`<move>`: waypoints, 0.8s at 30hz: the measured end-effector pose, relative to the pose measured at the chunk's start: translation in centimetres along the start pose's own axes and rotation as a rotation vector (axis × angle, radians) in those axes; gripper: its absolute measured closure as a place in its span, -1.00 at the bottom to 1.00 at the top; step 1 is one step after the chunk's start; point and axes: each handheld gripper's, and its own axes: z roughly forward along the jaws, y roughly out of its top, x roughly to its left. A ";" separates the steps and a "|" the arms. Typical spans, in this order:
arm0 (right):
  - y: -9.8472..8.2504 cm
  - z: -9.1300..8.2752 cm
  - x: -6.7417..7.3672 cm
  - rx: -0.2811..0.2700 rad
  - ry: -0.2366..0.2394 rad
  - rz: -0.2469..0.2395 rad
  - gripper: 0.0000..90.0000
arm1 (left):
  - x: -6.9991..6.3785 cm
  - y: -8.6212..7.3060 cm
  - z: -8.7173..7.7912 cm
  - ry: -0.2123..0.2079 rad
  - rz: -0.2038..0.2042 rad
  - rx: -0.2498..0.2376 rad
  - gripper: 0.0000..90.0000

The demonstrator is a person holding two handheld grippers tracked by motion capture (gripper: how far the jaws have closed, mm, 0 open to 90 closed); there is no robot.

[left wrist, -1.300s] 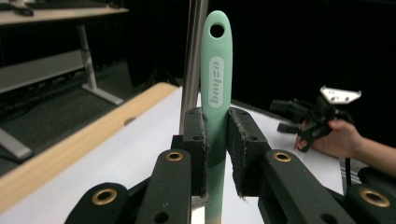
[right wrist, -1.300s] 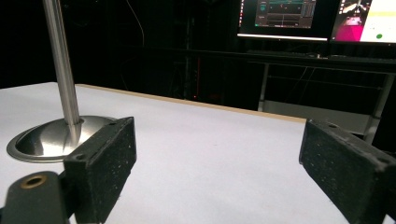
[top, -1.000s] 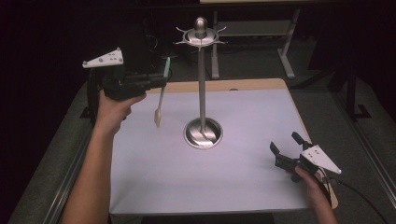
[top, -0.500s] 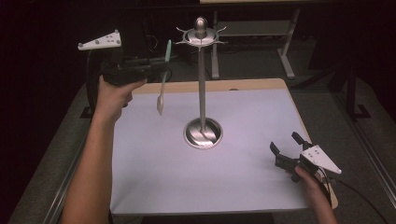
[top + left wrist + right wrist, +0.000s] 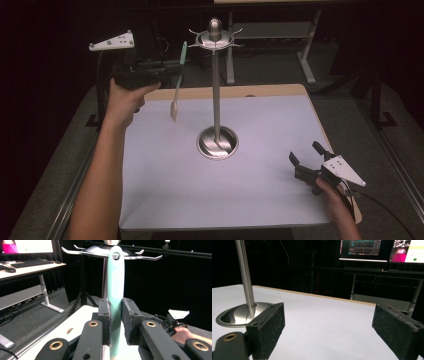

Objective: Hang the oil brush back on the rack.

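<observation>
A spatula (image 5: 177, 85) with a mint-green handle and a cream blade hangs blade-down in my left gripper (image 5: 176, 69), which is shut on the handle high above the table's far left. In the left gripper view the handle (image 5: 115, 282) stands upright between the jaws, its hanging hole just in front of the hooked crown (image 5: 87, 250) of the metal stand. The stand (image 5: 217, 100) rises from a round base (image 5: 217, 143) at mid-table. My right gripper (image 5: 306, 159) rests open near the front right corner. The right gripper view has the base (image 5: 238, 314) and pole (image 5: 244, 272) at left, ahead of its open jaws.
A white mat (image 5: 260, 200) covers the wooden table, whose edge (image 5: 280, 90) shows at the back. Desk legs (image 5: 306, 60) stand behind the table. Lit monitors (image 5: 362, 250) sit on a desk beyond it. A person's right hand with the other gripper (image 5: 176, 321) shows far off.
My left gripper has risen with the spatula and edged toward the stand's crown. The right gripper has stayed put.
</observation>
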 end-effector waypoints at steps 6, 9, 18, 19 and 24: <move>0.0 0.0 0.0 0.001 0.000 0.000 -0.77 | 0.1 0.0 0.5 -0.005 0.001 0.008 0.72; 0.0 0.0 0.0 -0.001 0.000 0.001 -0.77 | 0.1 0.1 0.9 -0.007 0.001 0.011 0.72; 0.0 0.0 0.0 -0.001 0.000 0.000 -0.77 | 0.1 0.1 2.0 -0.015 0.008 0.028 0.72; 0.0 0.0 0.0 -0.001 0.000 0.003 -0.77 | 0.1 0.0 2.0 -0.015 0.009 0.027 0.72; 0.0 0.0 0.0 -0.001 0.001 0.002 -0.77 | -0.1 0.0 1.9 -0.002 0.031 0.033 0.69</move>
